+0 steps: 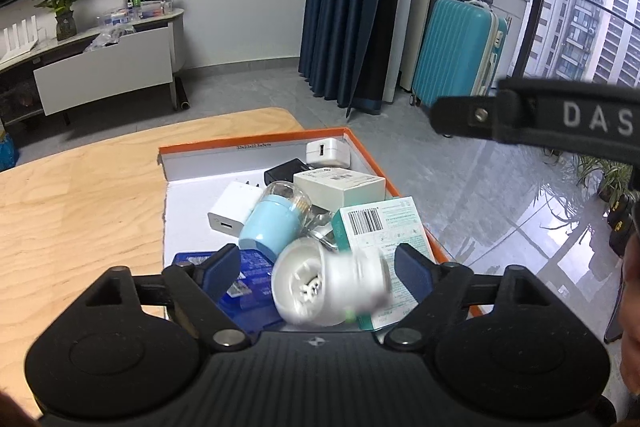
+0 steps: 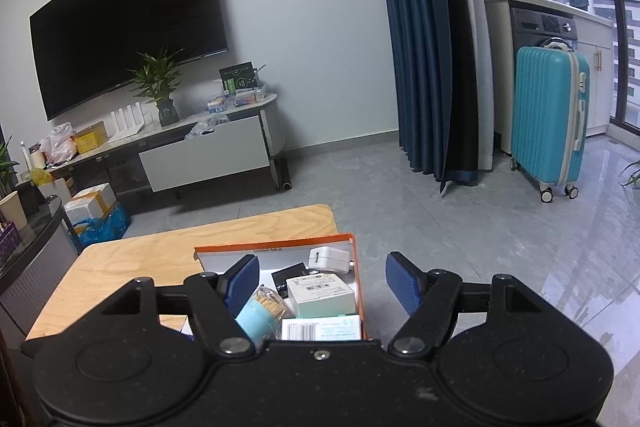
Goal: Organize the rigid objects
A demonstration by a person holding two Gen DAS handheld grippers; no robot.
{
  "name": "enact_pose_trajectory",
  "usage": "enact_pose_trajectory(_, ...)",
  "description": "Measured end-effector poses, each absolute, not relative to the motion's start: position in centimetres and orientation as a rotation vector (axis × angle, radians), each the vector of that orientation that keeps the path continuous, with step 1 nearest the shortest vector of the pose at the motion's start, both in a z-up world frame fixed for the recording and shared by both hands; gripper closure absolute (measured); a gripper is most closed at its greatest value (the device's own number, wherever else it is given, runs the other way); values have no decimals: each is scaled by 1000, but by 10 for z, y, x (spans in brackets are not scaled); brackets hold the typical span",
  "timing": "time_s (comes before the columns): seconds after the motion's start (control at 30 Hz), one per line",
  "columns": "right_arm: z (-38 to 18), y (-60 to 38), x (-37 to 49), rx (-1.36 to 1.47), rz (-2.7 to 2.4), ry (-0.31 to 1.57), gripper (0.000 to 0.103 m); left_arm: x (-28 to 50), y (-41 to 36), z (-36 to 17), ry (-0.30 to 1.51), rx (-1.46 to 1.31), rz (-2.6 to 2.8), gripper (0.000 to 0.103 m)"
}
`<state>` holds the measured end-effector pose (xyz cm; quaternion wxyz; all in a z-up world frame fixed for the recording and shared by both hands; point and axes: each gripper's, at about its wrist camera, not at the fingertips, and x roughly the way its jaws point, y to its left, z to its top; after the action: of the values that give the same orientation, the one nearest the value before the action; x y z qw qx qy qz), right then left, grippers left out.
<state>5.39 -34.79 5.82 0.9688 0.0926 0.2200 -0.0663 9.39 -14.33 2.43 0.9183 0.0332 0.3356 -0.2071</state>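
Observation:
An orange-rimmed cardboard box (image 1: 256,143) with a white inside sits on the wooden table (image 1: 80,195). It holds a light blue toothpick jar (image 1: 272,219), white chargers (image 1: 232,207), a white carton (image 1: 340,187), a teal barcode carton (image 1: 384,227) and a blue pack (image 1: 248,287). My left gripper (image 1: 316,267) is open just above the box's near end. A blurred white round piece (image 1: 320,287) lies between its jaws, clear of both pads. My right gripper (image 2: 323,283) is open and empty, higher up, looking over the box (image 2: 276,241) and the jar (image 2: 260,319).
The box lies along the table's right edge, with grey floor (image 1: 480,179) beside it. A black part with a lettered strap (image 1: 520,115) reaches in at the upper right of the left wrist view. A teal suitcase (image 2: 548,123), blue curtains (image 2: 424,47) and a TV cabinet (image 2: 200,151) stand beyond.

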Motion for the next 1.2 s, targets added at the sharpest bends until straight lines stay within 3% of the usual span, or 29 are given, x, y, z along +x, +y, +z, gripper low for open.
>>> enact_pose_trajectory(0.53,51,-337,-11,175,-157,461,14,44,-121,34,704,70,-375,0)
enact_pose_trajectory(1.2,27,-315,-46,157,-155,521,12,12,-109,16,762,62,-228,0)
